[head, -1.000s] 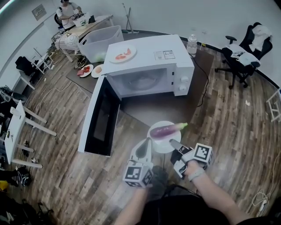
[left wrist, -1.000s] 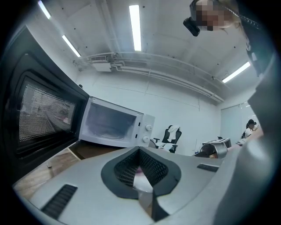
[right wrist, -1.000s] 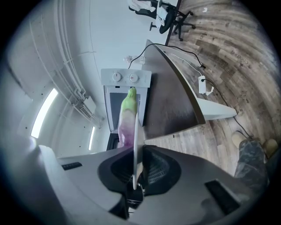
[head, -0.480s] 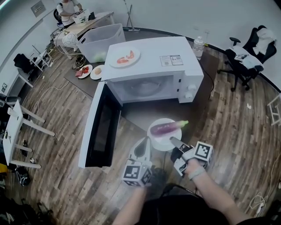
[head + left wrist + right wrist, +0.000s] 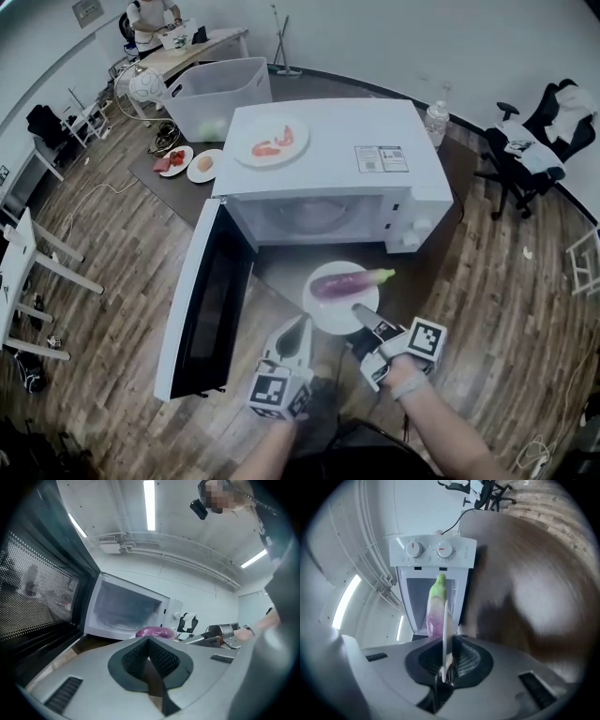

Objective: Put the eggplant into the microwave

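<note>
A purple eggplant (image 5: 339, 281) with a green stem lies on a white plate (image 5: 328, 309). My right gripper (image 5: 362, 319) is shut on the plate's near rim and holds it level in front of the white microwave (image 5: 328, 169). The microwave's door (image 5: 202, 300) is swung open to the left and its cavity (image 5: 314, 217) shows. In the right gripper view the plate (image 5: 445, 620) is edge-on between the pads of the right gripper (image 5: 445, 667), with the eggplant (image 5: 436, 606) beyond. My left gripper (image 5: 298, 330) is shut with nothing in it, left of the plate; the left gripper (image 5: 149, 641) points at the cavity (image 5: 124, 609).
A plate of red food (image 5: 272, 141) sits on top of the microwave. Behind it stand a clear plastic bin (image 5: 220, 89) and two small plates (image 5: 187, 161). A water bottle (image 5: 436, 120) and an office chair (image 5: 544, 131) are at the right. A person sits at a desk (image 5: 155, 19) far back.
Both grippers and the plate with the eggplant have moved closer to the open microwave, which looms larger. The right gripper's hold on the plate is the same.
</note>
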`<state>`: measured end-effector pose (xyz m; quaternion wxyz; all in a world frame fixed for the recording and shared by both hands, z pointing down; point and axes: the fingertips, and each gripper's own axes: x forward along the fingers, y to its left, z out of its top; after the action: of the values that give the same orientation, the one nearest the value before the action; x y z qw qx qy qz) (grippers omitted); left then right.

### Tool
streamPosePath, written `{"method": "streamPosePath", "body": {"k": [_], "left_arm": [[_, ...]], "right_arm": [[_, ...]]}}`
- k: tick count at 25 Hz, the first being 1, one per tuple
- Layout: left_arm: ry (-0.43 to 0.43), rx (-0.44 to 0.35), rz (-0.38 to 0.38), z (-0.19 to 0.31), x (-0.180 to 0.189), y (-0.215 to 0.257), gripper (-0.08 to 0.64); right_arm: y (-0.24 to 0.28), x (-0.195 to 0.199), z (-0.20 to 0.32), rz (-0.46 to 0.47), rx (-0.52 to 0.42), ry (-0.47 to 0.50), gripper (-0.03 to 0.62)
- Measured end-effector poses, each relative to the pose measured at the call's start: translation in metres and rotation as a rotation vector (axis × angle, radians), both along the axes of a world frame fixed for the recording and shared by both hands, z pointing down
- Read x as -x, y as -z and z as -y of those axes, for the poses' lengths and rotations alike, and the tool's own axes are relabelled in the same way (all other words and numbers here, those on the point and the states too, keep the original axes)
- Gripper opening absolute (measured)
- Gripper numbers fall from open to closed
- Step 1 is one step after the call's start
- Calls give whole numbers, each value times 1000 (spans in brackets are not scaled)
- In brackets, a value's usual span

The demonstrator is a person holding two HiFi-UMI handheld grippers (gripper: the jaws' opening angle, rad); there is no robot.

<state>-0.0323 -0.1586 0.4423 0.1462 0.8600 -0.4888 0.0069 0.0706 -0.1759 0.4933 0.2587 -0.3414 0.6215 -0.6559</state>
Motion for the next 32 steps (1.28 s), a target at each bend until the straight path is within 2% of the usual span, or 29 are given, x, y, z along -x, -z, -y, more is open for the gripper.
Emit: {"method": "streamPosePath", "body": {"k": [9, 19, 27, 32], "left_arm": [[42, 18, -26, 25, 13, -20, 0], [5, 9, 17, 50, 13, -34, 0], [-15, -15, 1, 76, 5, -37, 0], [-22, 7, -5, 88, 5, -42, 0]], "right_arm": [[3, 17, 50, 29, -36, 27, 25], [-2, 30, 96, 31, -46, 23, 25], [-4, 38, 125, 16, -45, -4, 25], [-11, 43, 134, 28, -25, -28, 25]]}}
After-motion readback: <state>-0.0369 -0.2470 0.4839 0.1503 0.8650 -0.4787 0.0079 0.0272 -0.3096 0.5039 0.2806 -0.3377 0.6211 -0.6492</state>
